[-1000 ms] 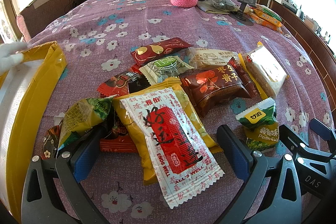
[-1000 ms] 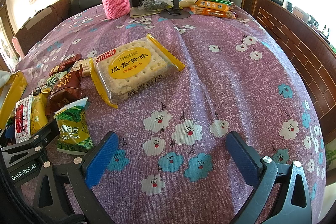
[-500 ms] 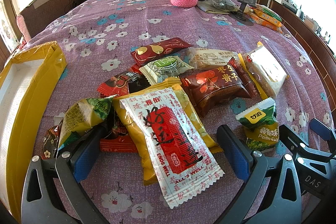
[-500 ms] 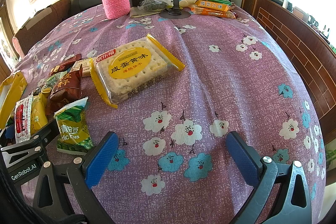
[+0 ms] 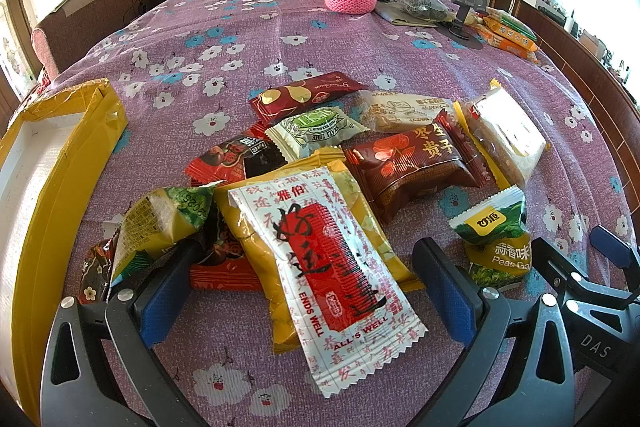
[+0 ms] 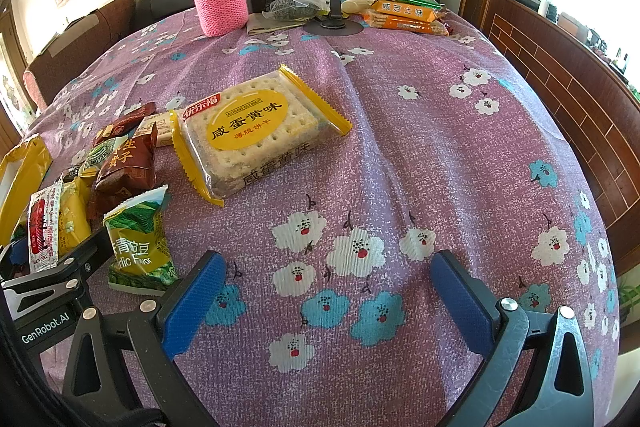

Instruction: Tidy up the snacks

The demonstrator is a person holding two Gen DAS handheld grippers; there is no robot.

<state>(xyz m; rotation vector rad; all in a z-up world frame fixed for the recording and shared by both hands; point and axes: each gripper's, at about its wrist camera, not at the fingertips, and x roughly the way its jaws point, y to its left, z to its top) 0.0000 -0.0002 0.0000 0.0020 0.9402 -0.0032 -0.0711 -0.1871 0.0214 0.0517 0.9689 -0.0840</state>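
On the table [image 5: 304, 27] nothing is sorted yet: I hold left tongs [image 5: 304, 291] spread astride the comb packet [image 5: 320, 259], right tongs [image 6: 328, 303] spread idle, so next I pinch and carry it to the yellow box [image 5: 60, 195].

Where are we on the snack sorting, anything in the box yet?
Nothing looks done: the part of the yellow box in view holds no snacks. Nothing in hand: the left gripper is open around the white-and-red packet, the right gripper open over bare cloth. The pile and the cracker pack remain.
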